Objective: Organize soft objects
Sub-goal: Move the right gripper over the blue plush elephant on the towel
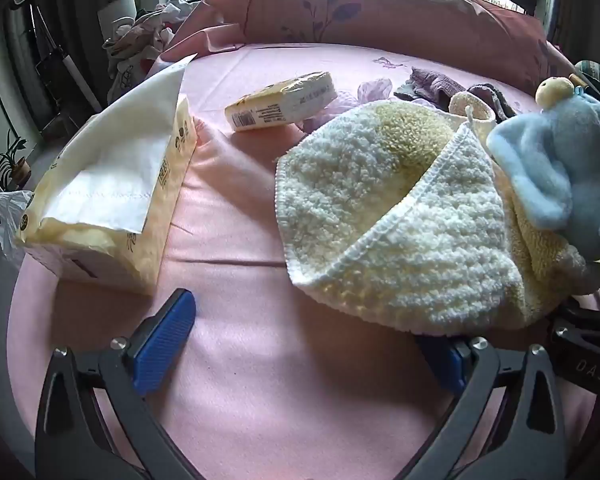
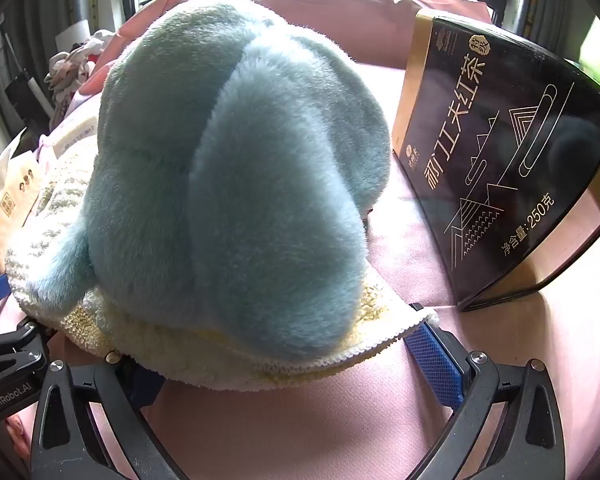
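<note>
A fluffy cream and yellow towel point(image 1: 384, 216) lies crumpled on the pink bed sheet point(image 1: 260, 360). A blue plush elephant point(image 1: 568, 172) sits on its right part. In the right wrist view the elephant point(image 2: 236, 176) fills the middle, on the towel point(image 2: 228, 360). My left gripper point(image 1: 304, 344) is open; its left pad is bare and the towel's near edge covers its right pad. My right gripper point(image 2: 284, 364) is open, with the towel edge draped over its left finger and touching the right blue pad point(image 2: 432, 360).
A large open tissue pack point(image 1: 112, 196) lies at the left, a small tissue pack point(image 1: 284, 100) behind. Socks and small cloths point(image 1: 452, 88) lie at the back before a pink pillow point(image 1: 380, 8). A black tea box point(image 2: 508, 152) stands right of the elephant.
</note>
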The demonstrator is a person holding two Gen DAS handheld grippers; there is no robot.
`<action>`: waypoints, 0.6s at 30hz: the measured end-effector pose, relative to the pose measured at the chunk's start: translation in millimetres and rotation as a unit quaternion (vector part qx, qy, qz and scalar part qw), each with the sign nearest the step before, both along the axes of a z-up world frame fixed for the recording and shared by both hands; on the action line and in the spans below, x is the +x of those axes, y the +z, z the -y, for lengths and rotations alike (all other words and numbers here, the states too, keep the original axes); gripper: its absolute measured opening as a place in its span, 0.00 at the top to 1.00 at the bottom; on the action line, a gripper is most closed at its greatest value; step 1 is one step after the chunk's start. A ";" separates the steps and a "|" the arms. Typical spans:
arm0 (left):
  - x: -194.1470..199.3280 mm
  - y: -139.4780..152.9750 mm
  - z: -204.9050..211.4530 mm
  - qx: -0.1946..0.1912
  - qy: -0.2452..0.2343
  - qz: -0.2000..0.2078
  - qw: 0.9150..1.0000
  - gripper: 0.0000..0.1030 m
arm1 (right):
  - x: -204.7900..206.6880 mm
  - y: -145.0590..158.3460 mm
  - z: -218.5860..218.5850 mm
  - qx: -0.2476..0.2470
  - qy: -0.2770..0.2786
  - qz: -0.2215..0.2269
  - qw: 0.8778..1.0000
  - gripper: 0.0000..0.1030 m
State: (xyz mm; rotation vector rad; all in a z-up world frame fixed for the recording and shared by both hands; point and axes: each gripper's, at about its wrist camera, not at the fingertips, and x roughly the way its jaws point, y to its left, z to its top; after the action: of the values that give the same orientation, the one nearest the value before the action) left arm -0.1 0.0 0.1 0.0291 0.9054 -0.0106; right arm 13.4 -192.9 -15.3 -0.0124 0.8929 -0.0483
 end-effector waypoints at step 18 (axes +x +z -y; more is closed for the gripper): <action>1.6 -5.5 -5.9 0.002 -0.004 -0.006 1.000 0.01 | 0.2 -0.3 0.0 0.000 0.000 -0.001 1.000 0.00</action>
State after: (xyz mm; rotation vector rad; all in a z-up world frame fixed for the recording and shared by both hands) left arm 1.5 5.9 -5.4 0.0358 0.9167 -0.0158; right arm 13.6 -192.9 -15.6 -0.0125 0.8953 -0.0483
